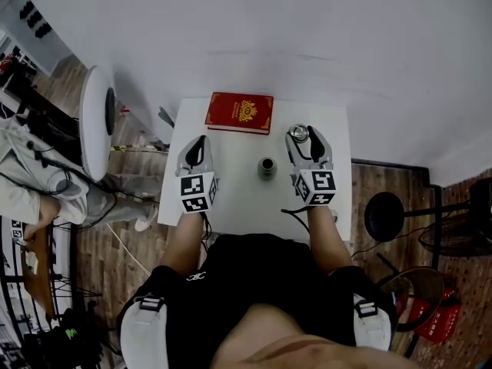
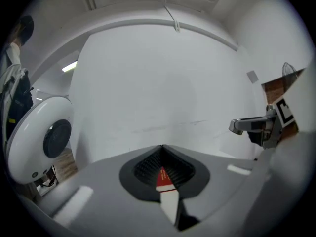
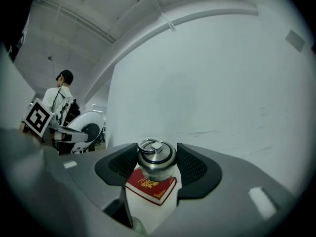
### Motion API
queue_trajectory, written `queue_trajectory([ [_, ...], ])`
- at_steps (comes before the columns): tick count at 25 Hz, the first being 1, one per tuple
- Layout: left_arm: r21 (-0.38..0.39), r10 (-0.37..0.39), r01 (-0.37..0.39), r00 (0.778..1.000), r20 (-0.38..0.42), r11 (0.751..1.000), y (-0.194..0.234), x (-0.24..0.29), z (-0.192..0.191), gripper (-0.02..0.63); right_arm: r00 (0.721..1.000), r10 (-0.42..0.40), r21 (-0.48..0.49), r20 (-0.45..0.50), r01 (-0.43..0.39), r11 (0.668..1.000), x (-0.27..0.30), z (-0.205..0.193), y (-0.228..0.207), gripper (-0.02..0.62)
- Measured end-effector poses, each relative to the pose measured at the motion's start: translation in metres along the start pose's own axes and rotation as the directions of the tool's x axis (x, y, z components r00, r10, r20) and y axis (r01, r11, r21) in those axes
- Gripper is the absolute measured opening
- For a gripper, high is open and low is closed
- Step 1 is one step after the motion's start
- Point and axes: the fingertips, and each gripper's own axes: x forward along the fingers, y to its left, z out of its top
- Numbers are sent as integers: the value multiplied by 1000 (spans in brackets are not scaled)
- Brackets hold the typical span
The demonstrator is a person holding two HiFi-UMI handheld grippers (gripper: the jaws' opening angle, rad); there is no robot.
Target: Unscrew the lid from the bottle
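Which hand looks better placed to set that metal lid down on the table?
Right. The right tool is clamped on the metal lid, over the white table beside the open bottle. The left tool is shut and empty.

White wall behind small white table; wood-plank floor; black round stool at right.

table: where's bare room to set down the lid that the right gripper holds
Bare table lies between the bottle and the near edge, and between the bottle and the left gripper. The far edge is taken by the red book; the right gripper with the lid covers the right side.
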Motion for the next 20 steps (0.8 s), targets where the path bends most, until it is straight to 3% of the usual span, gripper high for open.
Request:
queue_trajectory([
  [20,-9,16,-16,998,59,1000,-15,-20,16,54,998,64,-2,28,-64,998,-12,17,23,255],
])
